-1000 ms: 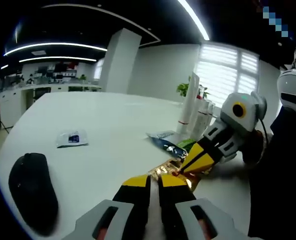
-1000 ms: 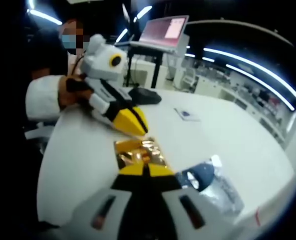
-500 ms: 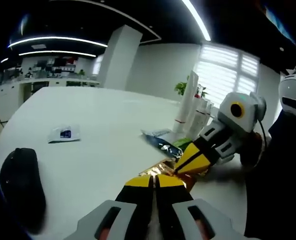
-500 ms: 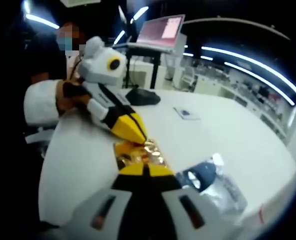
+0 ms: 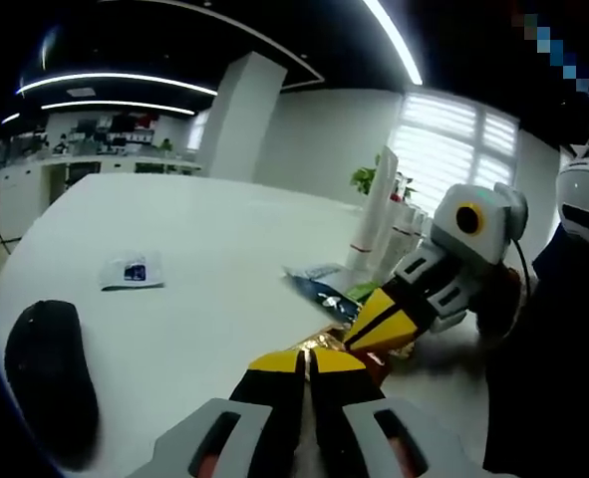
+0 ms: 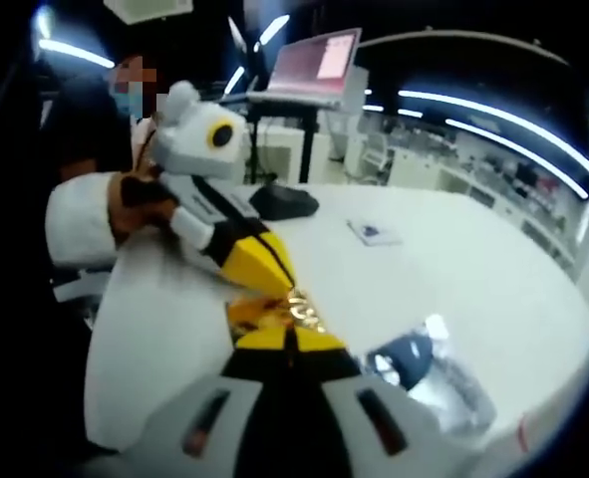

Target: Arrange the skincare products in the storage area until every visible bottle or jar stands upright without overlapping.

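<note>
Left gripper (image 5: pixel 309 356): yellow-tipped jaws pressed together on one edge of a crinkled gold foil sachet (image 5: pixel 324 344), which lies low over the white round-edged table (image 5: pixel 214 249); seen in the right gripper view at (image 6: pixel 271 287), its tips on the far edge of the same sachet

Right gripper (image 6: pixel 289 339): yellow-tipped jaws closed on the near edge of the gold foil sachet (image 6: pixel 274 311); seen in the left gripper view at (image 5: pixel 359 339), coming in from the right, tips touching the sachet

Dark blue and clear plastic packet (image 6: pixel 429 373): flat on the table, just to the right of the right gripper; in the left gripper view at (image 5: pixel 319 289), beyond the sachet

White upright tubes and bottles with red bands (image 5: pixel 384 224): standing in a close group near the table's far edge, behind the packet; whether they touch cannot be told

Small white sachet with a blue label (image 5: pixel 133 271): flat on the table, well apart from the rest; in the right gripper view at (image 6: pixel 372 233)

Black computer mouse (image 5: pixel 50 373): on the table near its edge, left of the left gripper

Person's hand in a white sleeve (image 6: pixel 125 194): holding the left gripper

Open laptop with a pink screen (image 6: pixel 314 62): on a stand behind the table
</note>
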Demonstrator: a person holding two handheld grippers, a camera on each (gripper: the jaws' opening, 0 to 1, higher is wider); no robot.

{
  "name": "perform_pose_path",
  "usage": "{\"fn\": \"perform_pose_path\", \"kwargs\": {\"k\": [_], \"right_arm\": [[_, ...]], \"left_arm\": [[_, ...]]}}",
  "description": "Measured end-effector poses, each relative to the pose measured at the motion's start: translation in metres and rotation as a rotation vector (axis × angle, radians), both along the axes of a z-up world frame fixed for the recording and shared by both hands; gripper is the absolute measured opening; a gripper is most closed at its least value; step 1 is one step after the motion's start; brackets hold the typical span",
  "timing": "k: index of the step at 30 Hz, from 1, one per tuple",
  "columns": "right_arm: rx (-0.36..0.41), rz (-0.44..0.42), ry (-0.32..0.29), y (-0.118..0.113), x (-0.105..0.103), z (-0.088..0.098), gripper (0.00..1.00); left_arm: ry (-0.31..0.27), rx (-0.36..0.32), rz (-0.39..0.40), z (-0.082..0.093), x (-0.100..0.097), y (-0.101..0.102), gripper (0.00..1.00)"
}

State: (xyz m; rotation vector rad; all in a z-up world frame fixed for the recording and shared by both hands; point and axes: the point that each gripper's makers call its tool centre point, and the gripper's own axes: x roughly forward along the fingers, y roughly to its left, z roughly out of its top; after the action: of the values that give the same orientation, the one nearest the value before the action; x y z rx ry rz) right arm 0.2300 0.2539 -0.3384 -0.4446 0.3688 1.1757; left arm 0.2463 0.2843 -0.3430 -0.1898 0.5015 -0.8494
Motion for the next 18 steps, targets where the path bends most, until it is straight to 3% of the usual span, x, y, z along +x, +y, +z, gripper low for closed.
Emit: {"fn": "perform_pose_path", "kwargs": {"k": [5,9,18], "right_arm": [[0.041,-0.023,0.025,0.006,0.009,0.006,0.0],[0.065,-0.038,0.031,0.013,0.018,0.01,0.02],[0.09,-0.043,0.048,0.024,0.026,0.013,0.1]], "left_arm": [[0.007,-0.048,0.027,0.01,0.007,0.006,0.04],[-0.013,0.008,0.05,0.01,0.012,0.016,0.07],[-0.048,0.039,0.11,0.025,0.031,0.041,0.16]]}}
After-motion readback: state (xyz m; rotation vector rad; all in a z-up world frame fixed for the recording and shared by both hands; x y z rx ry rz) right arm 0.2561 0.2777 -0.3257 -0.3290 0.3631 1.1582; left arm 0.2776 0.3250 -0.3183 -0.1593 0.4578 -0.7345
